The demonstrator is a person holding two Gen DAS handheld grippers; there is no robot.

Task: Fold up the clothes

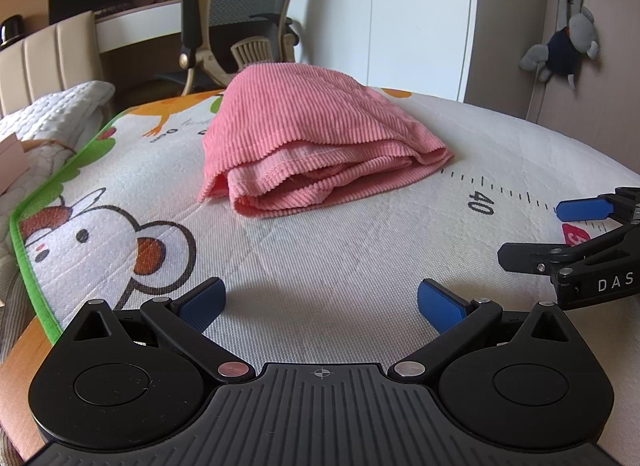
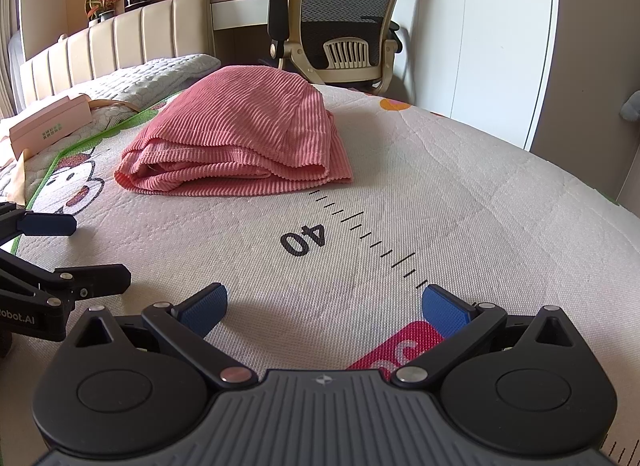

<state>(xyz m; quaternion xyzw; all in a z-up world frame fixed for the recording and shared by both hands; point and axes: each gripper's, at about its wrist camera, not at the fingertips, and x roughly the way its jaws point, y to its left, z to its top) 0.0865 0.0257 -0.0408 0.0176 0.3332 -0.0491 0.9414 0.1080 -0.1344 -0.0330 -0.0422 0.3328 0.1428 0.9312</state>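
Pink ribbed garment (image 1: 316,141) seen folded into compact bundle, layered edges exposed toward cameras, laid on printed mat (image 1: 328,266) ahead of both tools. Left gripper (image 1: 320,304) held low over mat, jaws spread wide, nothing between blue pads (image 1: 202,304); garment at 12 o'clock, well apart. Right gripper (image 2: 324,306) likewise spread and empty; garment at 11 o'clock. Ruler marking "40" (image 2: 302,240) printed between garment and right gripper. Office chair (image 2: 344,21) visible beyond mat.
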